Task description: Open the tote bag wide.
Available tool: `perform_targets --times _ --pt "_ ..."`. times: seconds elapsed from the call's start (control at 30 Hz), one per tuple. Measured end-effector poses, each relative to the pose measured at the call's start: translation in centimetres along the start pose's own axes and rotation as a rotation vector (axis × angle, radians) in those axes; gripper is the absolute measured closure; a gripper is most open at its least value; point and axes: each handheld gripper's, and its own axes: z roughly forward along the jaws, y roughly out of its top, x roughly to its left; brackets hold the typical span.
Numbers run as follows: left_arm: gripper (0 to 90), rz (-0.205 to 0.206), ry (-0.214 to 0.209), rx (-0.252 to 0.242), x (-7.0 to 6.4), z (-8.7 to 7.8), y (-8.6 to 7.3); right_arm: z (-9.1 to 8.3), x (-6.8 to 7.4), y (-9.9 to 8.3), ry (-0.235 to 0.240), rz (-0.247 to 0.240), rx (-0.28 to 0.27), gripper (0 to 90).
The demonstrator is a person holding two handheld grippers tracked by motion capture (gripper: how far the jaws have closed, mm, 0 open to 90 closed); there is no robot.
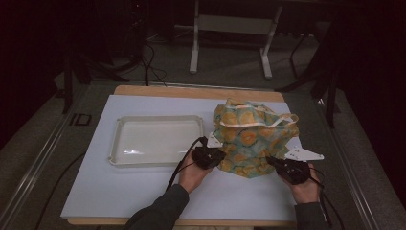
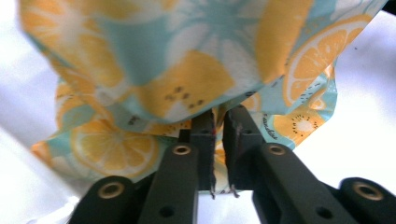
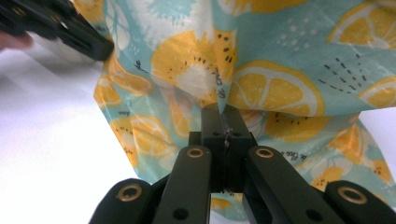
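Note:
A fabric bag [image 1: 253, 136] printed with orange slices on teal, with white handles, stands crumpled on the pale table mat [image 1: 143, 187]. At the bag's lower left edge my left gripper [image 1: 220, 156] has its jaws nearly together on a fold of the cloth [image 2: 187, 79], a narrow slit left between them [image 2: 219, 114]. My right gripper [image 1: 271, 161] holds the lower right edge. Its jaws [image 3: 223, 110] are shut tight on a pinched crease of the bag [image 3: 271, 88]. The left gripper [image 3: 60, 32] also shows at the upper left of the right gripper view.
An empty white tray [image 1: 119, 143] lies on the mat to the left of the bag, close to my left hand. Beyond the table's far wooden edge [image 1: 191, 91] stand a metal frame's legs [image 1: 194, 52] on the grey floor.

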Motion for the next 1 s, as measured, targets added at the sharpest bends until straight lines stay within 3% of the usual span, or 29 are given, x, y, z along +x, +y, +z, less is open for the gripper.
perform_targets --times 0.43,0.47,0.77,0.87,1.0 --pt "57.7 -0.022 -0.013 -0.078 1.1 -2.9 -0.2 1.2 -0.5 -1.1 0.001 0.020 0.066 90.0" --pt "55.7 -0.017 -0.036 -0.100 1.2 -3.3 -0.1 1.3 -0.5 -1.1 0.003 0.020 0.070 90.0" --pt "43.6 -0.006 -0.063 -0.169 1.6 -4.6 1.1 1.6 -0.7 -1.4 0.006 0.021 0.085 90.0" --pt "43.6 -0.005 -0.057 -0.194 1.5 -4.9 1.8 1.7 -0.6 -1.4 0.006 0.019 0.089 90.0" --pt "59.7 -0.009 -0.048 -0.198 1.2 -4.6 2.6 1.7 -0.6 -1.4 0.007 0.017 0.095 90.0"
